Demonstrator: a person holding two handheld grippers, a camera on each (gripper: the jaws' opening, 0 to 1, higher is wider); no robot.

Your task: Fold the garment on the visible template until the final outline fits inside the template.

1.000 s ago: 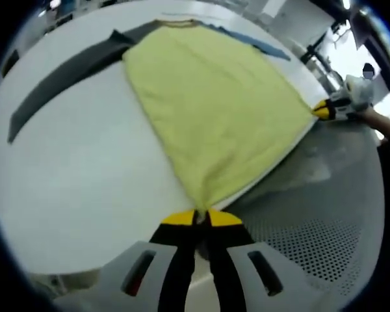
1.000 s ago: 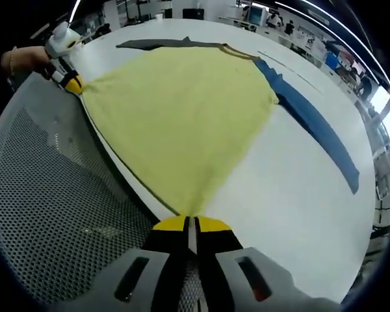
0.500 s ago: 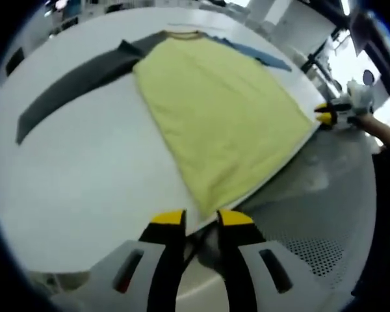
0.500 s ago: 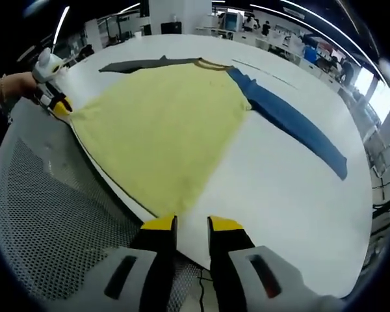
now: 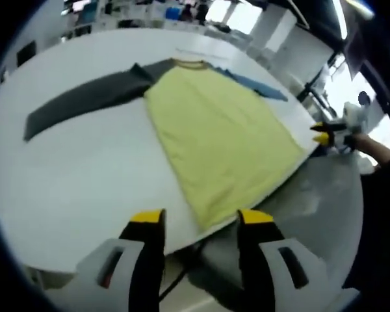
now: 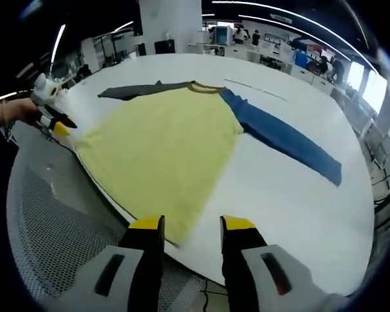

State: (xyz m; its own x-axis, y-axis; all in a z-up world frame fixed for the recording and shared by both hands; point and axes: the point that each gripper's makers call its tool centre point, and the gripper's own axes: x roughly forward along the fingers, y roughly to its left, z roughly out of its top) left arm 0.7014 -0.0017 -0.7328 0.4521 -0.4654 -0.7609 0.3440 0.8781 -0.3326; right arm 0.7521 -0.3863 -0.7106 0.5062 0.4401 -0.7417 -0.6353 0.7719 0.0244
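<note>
While both my grippers hang off the near edge of the white table, the garment lies flat on it with nothing pinching it.

My left gripper has its yellow-tipped jaws spread wide apart, just short of the hem corner, and my right gripper is spread the same way at the other hem corner, neither touching the cloth. From the right gripper view the shirt's long axis runs from the hem at the near table edge to the collar pointing toward the far edge. Its grey sleeve stretches toward the far left side and its blue sleeve angles off toward the right side. A perforated grey surface sits below the table edge.
</note>
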